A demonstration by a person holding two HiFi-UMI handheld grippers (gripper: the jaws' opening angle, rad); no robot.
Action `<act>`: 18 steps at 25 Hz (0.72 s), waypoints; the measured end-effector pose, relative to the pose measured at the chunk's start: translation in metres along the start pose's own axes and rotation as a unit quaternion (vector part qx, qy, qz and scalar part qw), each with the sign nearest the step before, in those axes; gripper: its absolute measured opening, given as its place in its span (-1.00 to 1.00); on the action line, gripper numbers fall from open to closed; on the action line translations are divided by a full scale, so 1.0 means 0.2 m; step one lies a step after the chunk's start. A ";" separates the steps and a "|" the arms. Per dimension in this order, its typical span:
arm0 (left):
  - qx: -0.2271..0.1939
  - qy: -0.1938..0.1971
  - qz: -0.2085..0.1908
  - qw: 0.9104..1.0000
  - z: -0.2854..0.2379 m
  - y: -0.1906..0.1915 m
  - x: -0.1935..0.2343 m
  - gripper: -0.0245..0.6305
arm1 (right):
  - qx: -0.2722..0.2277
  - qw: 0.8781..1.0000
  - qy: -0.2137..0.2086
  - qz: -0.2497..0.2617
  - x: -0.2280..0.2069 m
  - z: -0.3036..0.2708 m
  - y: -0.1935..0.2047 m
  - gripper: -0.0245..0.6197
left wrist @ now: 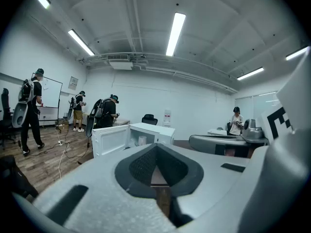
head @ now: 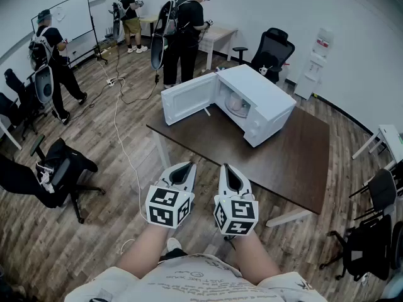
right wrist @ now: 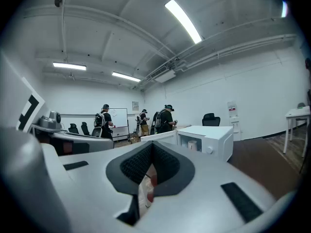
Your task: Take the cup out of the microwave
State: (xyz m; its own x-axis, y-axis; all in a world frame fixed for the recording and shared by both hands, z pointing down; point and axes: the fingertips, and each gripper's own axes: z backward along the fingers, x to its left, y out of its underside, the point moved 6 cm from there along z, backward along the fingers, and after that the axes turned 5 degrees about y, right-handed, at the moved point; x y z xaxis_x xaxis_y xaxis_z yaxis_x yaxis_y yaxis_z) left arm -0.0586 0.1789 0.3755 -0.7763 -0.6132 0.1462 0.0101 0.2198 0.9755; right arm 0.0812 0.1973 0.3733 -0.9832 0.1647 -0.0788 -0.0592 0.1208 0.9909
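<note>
Left gripper (head: pixel 187 165); cup (right wrist: pixel 193 145) upright inside microwave (head: pixel 267 96)

Left forearm (head: pixel 143 250) and right forearm (head: pixel 255 253) reach forward from the lower edge of the head view, side by side and roughly parallel. The left gripper (head: pixel 187 164) and right gripper (head: pixel 228 167) are held near each other but apart, both tips pointing ahead. A marker cube (head: pixel 168 206) sits at the rear of each. In each gripper view the jaws meet at their tips, with nothing between them.
</note>
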 end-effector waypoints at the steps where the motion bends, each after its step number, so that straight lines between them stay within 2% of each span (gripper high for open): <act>1: -0.001 0.000 -0.001 1.000 -0.01 -0.01 0.00 -0.89 | -0.001 1.000 -0.001 0.001 0.00 -0.01 -0.01 -0.89; 11: 0.002 0.001 -0.001 1.000 -0.06 0.02 0.03 -0.89 | 0.011 1.000 -0.016 -0.005 0.00 -0.08 0.02 -0.89; 18: 0.010 0.010 0.001 1.000 -0.16 0.01 0.10 -0.89 | 0.021 1.000 -0.002 0.003 -0.01 -0.18 0.03 -0.89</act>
State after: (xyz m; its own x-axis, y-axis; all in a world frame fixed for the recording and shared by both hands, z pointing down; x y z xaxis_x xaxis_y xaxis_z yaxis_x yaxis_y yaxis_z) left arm -0.0543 0.1423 0.3868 -0.7634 -0.6277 0.1523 -0.0006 0.2366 0.9716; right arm 0.0764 0.1624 0.3842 -0.9827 0.1703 -0.0727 -0.0452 0.1603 0.9860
